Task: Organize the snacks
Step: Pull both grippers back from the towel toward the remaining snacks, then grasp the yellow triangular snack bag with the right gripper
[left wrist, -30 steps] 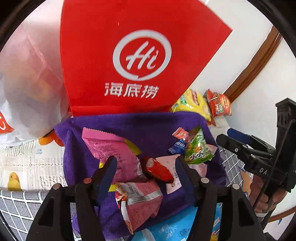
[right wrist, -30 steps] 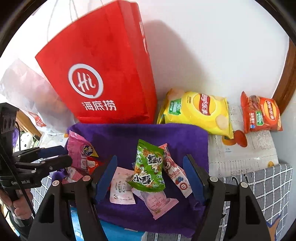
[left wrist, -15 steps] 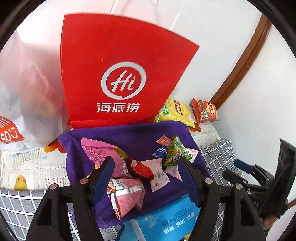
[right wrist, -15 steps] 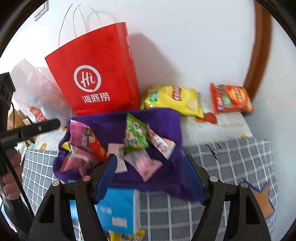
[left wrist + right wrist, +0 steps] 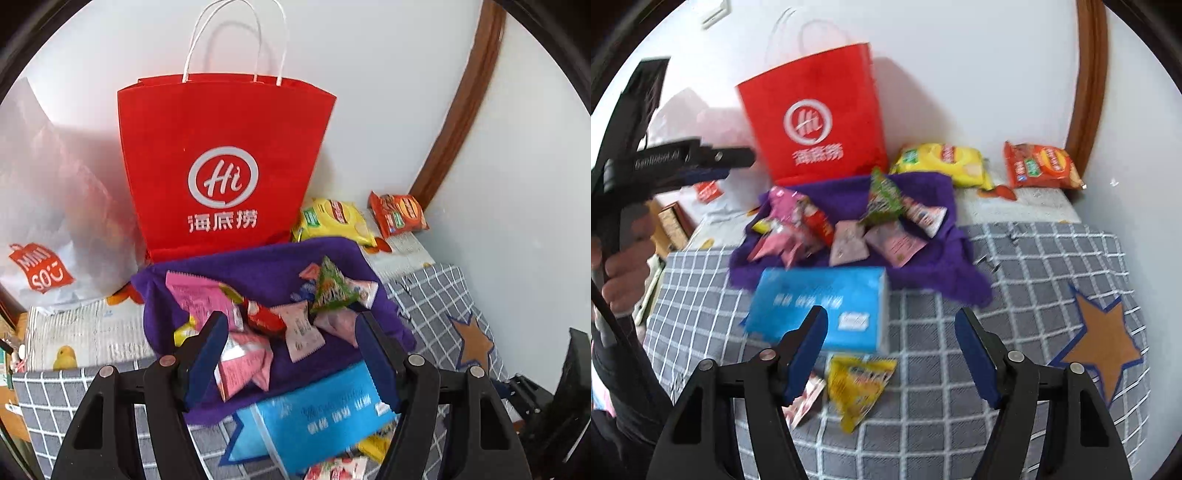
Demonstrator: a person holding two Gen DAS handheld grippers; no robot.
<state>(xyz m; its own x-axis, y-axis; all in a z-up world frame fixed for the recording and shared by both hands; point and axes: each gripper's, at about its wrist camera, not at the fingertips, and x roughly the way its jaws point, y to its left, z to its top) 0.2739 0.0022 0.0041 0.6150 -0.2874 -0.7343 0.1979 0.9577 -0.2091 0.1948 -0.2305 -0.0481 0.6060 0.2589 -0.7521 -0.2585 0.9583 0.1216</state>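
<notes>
Several small snack packets, pink (image 5: 201, 295), red (image 5: 266, 319) and green (image 5: 332, 290), lie heaped on a purple cloth (image 5: 255, 271). My left gripper (image 5: 291, 354) hovers open above the heap's near side, nothing between its fingers. A blue tissue pack (image 5: 820, 302) lies in front of the cloth. My right gripper (image 5: 892, 352) hangs over the grey checked cover, its jaws closing with nothing between them; a yellow packet (image 5: 858, 384) lies just below it. The left gripper (image 5: 713, 164) shows at the far left of the right wrist view, held by a hand (image 5: 622, 266).
A red paper bag (image 5: 225, 162) stands against the white wall behind the cloth. Yellow (image 5: 942, 160) and orange (image 5: 1039, 166) chip bags lie to its right. A white plastic bag (image 5: 44, 221) sits at the left. A brown star (image 5: 1099, 347) marks the checked cover (image 5: 1015, 258).
Both grippers have pulled back from the cloth, the left also rising. The bag's handles, the blue pack and the yellow packet have come into view. The right jaws stand a little narrower.
</notes>
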